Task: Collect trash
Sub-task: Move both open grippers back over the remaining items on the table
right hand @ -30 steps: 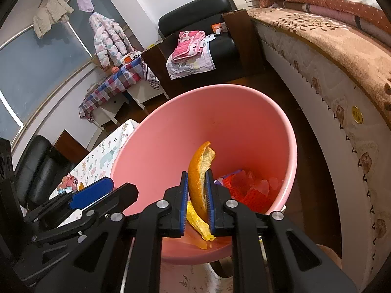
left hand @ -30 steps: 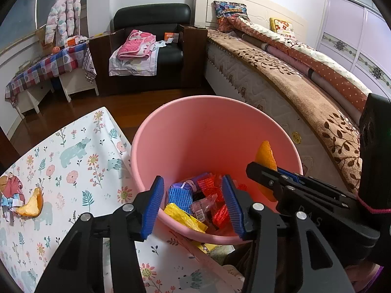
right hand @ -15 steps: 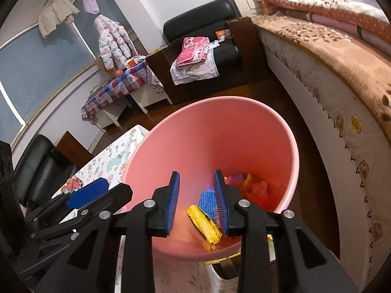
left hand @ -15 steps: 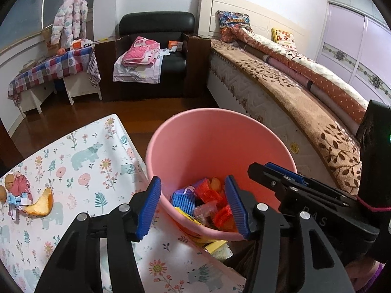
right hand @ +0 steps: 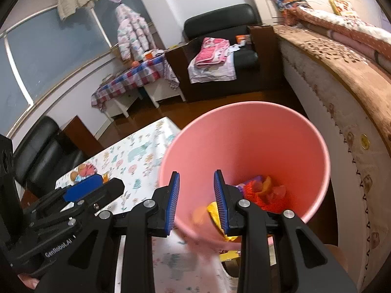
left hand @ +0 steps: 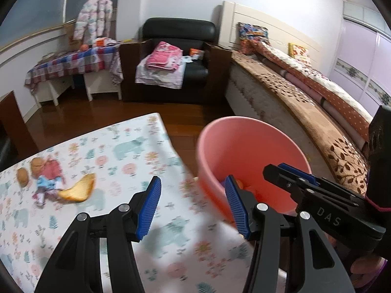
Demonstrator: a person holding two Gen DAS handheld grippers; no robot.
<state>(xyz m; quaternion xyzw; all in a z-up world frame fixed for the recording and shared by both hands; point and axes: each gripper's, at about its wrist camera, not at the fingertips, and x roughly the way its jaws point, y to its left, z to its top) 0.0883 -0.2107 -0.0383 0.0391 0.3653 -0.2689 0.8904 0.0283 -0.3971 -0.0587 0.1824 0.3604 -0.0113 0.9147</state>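
Beside the table's far-right corner we find the pink bin (right hand: pixel 244 131), upright, mouth open upward and flaring wider at the rim than at the base, standing on the dark wood floor between the table (left hand: pixel 136 144) and the bed (left hand: pixel 281 90). At its bottom lies mixed trash (right hand: pixel 259 190): red and orange wrappers, a purple scrap, a yellow packet and an orange peel piece, heaped with no common direction. Our right gripper (right hand: pixel 196 200) hangs over the near rim of the bin, pointing down and forward into it; its jaws are parted a little, having just been opening, and nothing sits between the blue pads. Our left gripper (left hand: pixel 193 202) points down over the table's right edge, just left of the bin, jaws spread wide and empty. Still on the floral cloth, toward the table's left side, we note an orange peel (left hand: pixel 78 189), a curved wedge lying flat with its long axis running roughly left to right and its pointed tip up toward the right. Touching it on the left is a crumpled red and blue wrapper (left hand: pixel 47 178), and beside that two small round brown pieces (left hand: pixel 23 177), too blurred to identify. Both views are smeared near the table edge, so finer detail there we cannot tell.
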